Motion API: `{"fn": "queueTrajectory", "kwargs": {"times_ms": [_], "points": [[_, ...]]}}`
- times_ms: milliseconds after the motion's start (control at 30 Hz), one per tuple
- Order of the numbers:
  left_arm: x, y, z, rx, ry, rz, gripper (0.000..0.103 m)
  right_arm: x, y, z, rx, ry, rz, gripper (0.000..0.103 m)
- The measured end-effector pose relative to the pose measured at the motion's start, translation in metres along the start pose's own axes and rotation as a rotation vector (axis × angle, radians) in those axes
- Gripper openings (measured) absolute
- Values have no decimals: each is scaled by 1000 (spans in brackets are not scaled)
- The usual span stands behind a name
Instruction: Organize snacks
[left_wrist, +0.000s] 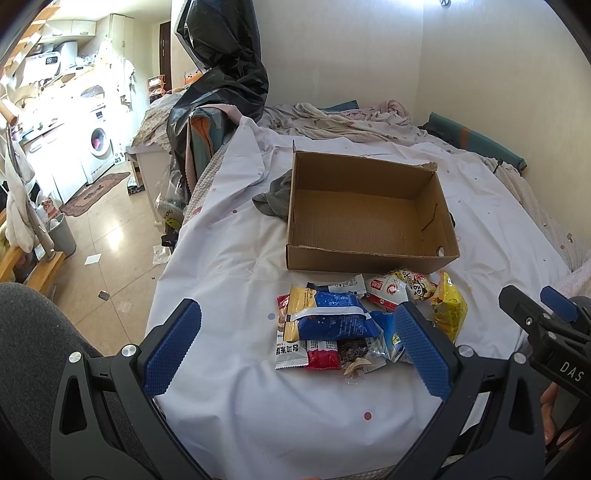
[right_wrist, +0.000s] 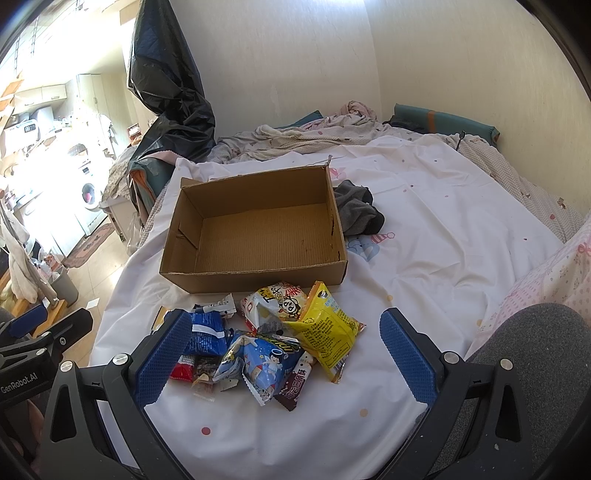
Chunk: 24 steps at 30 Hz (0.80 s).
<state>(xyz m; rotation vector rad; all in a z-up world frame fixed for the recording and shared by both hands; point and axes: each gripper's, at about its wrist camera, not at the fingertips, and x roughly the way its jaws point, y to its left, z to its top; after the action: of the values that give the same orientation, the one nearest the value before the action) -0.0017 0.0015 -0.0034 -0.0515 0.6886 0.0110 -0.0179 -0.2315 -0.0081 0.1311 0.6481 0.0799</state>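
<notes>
Left hand-held gripper (left_wrist: 297, 341) and right hand-held gripper (right_wrist: 286, 360) both spread wide, gripping nothing, over snack pile (right_wrist: 280, 339) beside cardboard box (right_wrist: 255, 273) on bed (right_wrist: 443, 240)

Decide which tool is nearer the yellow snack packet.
Right. The right tool is open with the yellow snack packet lying between its fingers; the left tool, also open, sits over the blue packets beside it.

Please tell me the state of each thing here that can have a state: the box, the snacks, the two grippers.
cardboard box: open on top, nothing inside.
snack packets: piled loose on the sheet in front of the box, none inside it.
yellow packet: sealed, lying flat.
left gripper: open, holds nothing.
right gripper: open, holds nothing.
</notes>
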Motion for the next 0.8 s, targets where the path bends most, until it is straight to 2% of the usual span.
{"fn": "queueTrajectory", "kwargs": {"times_ms": [800], "points": [[0, 1, 1, -2, 1, 2, 103, 0, -2, 0, 5, 1, 3, 103]]}}
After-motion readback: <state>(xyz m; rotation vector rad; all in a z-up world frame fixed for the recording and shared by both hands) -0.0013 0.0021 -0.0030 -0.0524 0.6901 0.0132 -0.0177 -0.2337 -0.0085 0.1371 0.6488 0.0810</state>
